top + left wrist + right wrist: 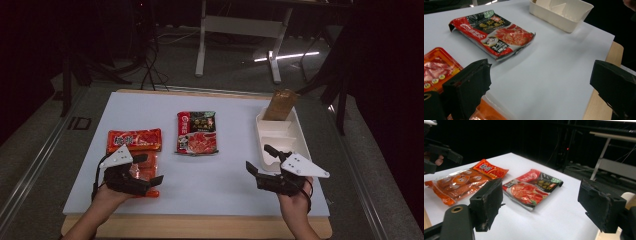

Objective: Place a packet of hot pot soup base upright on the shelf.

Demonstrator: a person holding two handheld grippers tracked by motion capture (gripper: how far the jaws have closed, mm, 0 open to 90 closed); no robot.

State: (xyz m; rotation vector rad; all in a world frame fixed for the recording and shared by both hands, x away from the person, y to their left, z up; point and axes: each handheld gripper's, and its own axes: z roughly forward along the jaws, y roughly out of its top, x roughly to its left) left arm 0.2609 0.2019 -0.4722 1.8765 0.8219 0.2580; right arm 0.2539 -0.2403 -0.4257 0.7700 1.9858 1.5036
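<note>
An orange-red sausage pack [134, 146] lies at the table's left, and my left gripper [150, 170] stands open over its near end with nothing between the jaws. In the left gripper view the pack [436, 67] shows beside the left jaw. A red and black hotpot packet [196, 132] lies flat in the middle. My right gripper [260, 159] is open at the near right, beside the white tray [295, 142], and holds nothing. The right gripper view looks between its wide jaws at the packet [531, 186] and the sausage pack [466, 180].
The white divided tray holds a brown bag [281, 104] upright in its far compartment. The white board [225, 175] rests on a wooden table whose edge [200, 227] runs along the front. Dark floor and desk legs [202, 45] lie beyond.
</note>
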